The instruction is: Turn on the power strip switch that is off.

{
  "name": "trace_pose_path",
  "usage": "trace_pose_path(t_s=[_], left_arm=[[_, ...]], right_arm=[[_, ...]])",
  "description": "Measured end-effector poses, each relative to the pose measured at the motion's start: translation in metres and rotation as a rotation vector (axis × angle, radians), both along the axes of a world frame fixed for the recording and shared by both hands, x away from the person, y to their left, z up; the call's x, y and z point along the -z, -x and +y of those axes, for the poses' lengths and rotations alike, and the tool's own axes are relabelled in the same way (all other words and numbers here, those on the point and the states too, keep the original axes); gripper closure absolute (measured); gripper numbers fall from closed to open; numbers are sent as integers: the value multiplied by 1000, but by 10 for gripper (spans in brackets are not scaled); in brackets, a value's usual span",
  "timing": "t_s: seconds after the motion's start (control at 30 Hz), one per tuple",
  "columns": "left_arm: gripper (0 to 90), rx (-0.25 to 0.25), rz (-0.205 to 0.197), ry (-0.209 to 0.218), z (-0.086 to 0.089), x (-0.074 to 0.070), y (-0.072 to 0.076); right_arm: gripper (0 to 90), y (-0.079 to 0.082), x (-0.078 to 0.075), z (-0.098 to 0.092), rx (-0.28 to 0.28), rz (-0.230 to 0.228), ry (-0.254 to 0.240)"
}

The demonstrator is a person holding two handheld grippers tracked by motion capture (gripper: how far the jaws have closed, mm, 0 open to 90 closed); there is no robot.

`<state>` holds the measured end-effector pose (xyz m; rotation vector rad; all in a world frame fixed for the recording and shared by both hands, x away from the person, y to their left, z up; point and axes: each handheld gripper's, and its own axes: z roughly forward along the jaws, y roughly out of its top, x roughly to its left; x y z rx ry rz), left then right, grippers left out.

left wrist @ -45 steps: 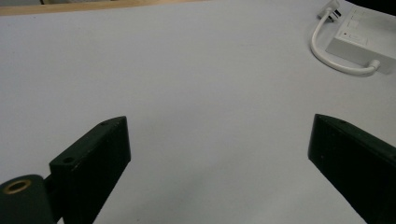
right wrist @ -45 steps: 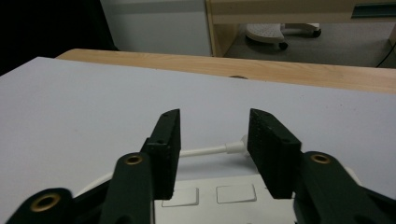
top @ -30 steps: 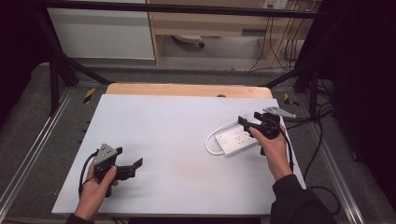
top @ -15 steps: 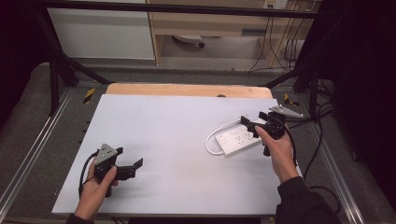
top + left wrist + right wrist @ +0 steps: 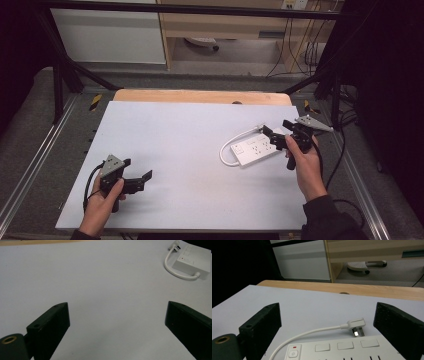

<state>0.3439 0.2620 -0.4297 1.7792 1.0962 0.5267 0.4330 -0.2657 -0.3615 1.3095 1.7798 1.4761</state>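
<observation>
Power strip (image 5: 257, 150), white and flat, lies on the right half of the pale table (image 5: 190, 135), its short white cord (image 5: 235, 142) looping out from the left end and curling back to a plug (image 5: 357, 327) that rests on the table just behind the strip. A red-marked switch (image 5: 293, 353) sits at the cord end. The right gripper (image 5: 272, 136) hovers at the strip's far right end, held in the person's right hand (image 5: 305, 162); its jaws have just been opening and now stand spread wide, with nothing pinched, the strip below and ahead of them. The left gripper (image 5: 145, 178) rests low near the front left of the table in the left hand (image 5: 102, 205), well apart from the strip, jaws likewise spread wide over bare tabletop.
</observation>
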Motion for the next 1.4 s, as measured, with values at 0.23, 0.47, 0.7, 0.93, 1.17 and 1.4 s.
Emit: trace_pose_path(t_s=[0.23,0.47,0.7,0.93,1.17,1.4], left_arm=[[57,-4,2,16,1,-1,6],[57,-25,-3,48,9,-3,13],[56,-43,-5,71,16,-4,16],[57,-45,-5,67,16,-4,15],[56,-44,-3,69,16,-4,15],[57,-43,-3,70,15,-4,15]], right_arm=[[88,16,-1,-2,-21,-25,8],[81,35,5,-8,-26,-49,33],[70,52,15,-17,-16,-61,31],[55,65,26,-29,2,-45,33],[52,75,38,-35,9,-39,50],[42,80,53,-36,11,-6,59]])
